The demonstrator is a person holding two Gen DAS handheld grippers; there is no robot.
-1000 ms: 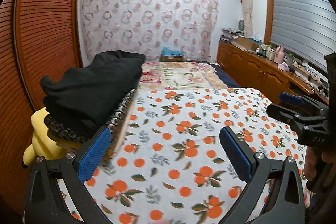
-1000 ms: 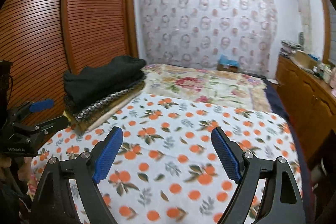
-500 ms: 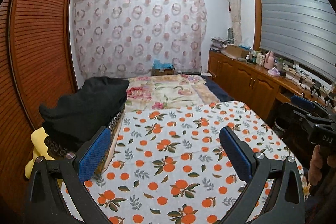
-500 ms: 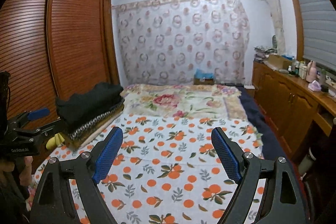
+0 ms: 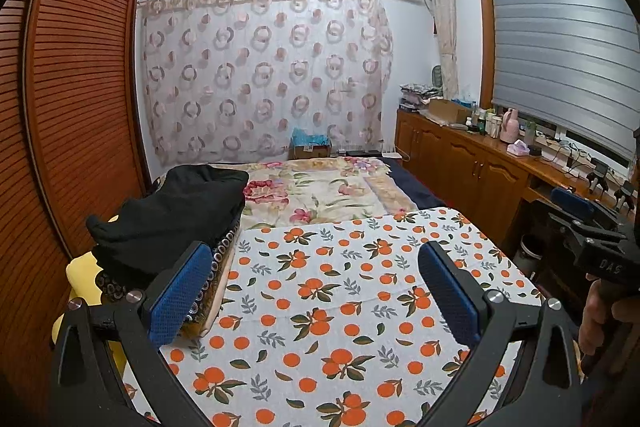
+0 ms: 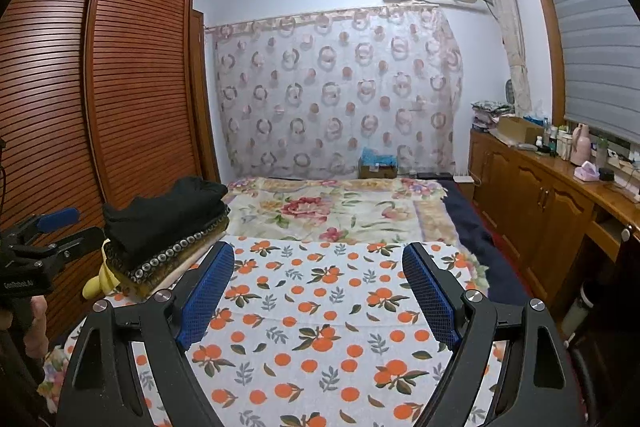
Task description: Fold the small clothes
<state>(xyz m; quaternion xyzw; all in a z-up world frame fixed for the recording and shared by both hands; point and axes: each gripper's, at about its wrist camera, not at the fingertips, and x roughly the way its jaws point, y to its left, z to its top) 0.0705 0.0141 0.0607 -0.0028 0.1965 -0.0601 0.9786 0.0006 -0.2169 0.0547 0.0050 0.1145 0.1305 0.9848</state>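
Both sets of jaws stand wide apart with nothing between them, held above an orange-print sheet (image 5: 344, 291) spread on a bed. The left gripper (image 5: 320, 291) has the pile of folded clothes (image 5: 168, 223), black garment on top, just beyond its left pad (image 5: 176, 303); the right gripper (image 6: 320, 287) sees the same pile (image 6: 164, 227) further off to the left, clear of its jaws. The pile lies at the sheet's left edge, beside a slatted wardrobe (image 5: 76, 107), with something yellow (image 5: 82, 271) under it. Only the left view shows a hand (image 5: 596, 315) gripping the right tool's handle at the frame's right edge; only the right view shows the wardrobe's top and the ceiling recess. A side cabinet (image 6: 532, 203) carries bottles under the window.
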